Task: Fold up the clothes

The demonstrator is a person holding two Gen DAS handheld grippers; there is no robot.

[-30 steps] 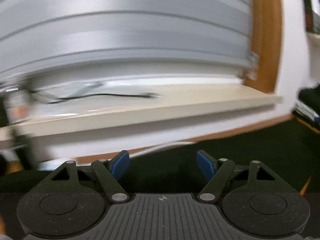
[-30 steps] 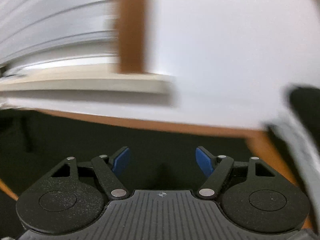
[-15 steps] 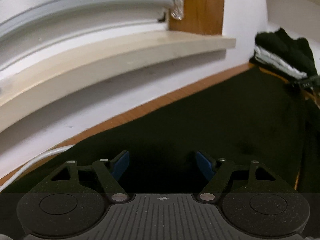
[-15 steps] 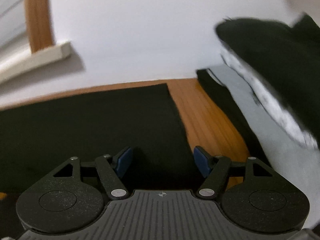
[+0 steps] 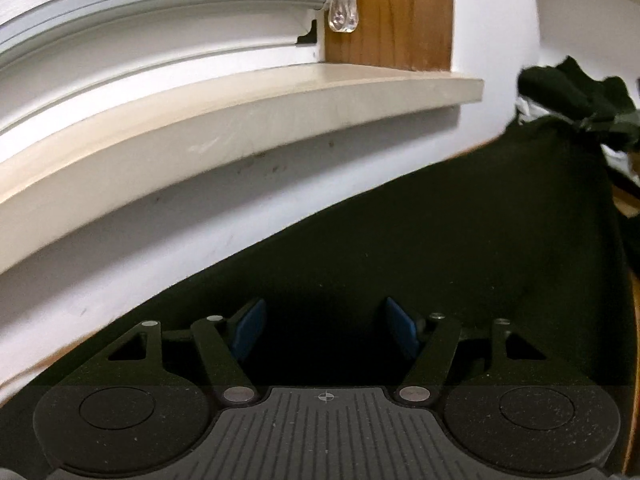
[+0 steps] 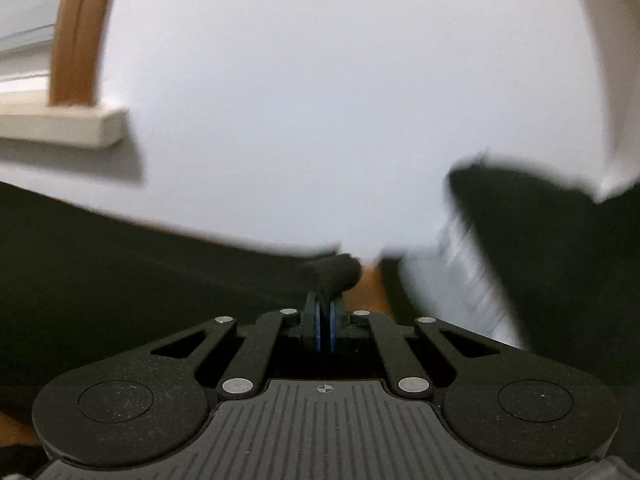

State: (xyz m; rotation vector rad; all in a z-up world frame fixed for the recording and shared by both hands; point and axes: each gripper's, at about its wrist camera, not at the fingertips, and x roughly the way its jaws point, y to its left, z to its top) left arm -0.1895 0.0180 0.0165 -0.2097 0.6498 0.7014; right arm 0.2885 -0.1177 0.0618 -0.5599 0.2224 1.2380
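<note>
A black cloth point(image 5: 440, 240) lies flat on the wooden table, reaching to the white wall. My left gripper point(image 5: 324, 312) hovers low over it, open, its blue pads wide apart with nothing pinched between them. In the right wrist view the same black cloth point(image 6: 160, 272) spreads to the left. My right gripper point(image 6: 323, 312) is shut on its right edge, and a small roll of black fabric point(image 6: 336, 274) sticks up just past the closed pads. The pads meet with only thin fabric between them.
A cream windowsill point(image 5: 240, 120) juts from the wall above the cloth, with a wooden frame point(image 5: 400, 12) on it. A heap of black and white clothing point(image 6: 540, 240) sits at the right, also visible as the heap point(image 5: 572, 96). Bare wooden tabletop point(image 6: 370, 292) shows beside the cloth's edge.
The right gripper went from open to shut, pinching the cloth's right edge. Both views swung toward the wall; the left gripper came lower over the cloth and stayed open.
</note>
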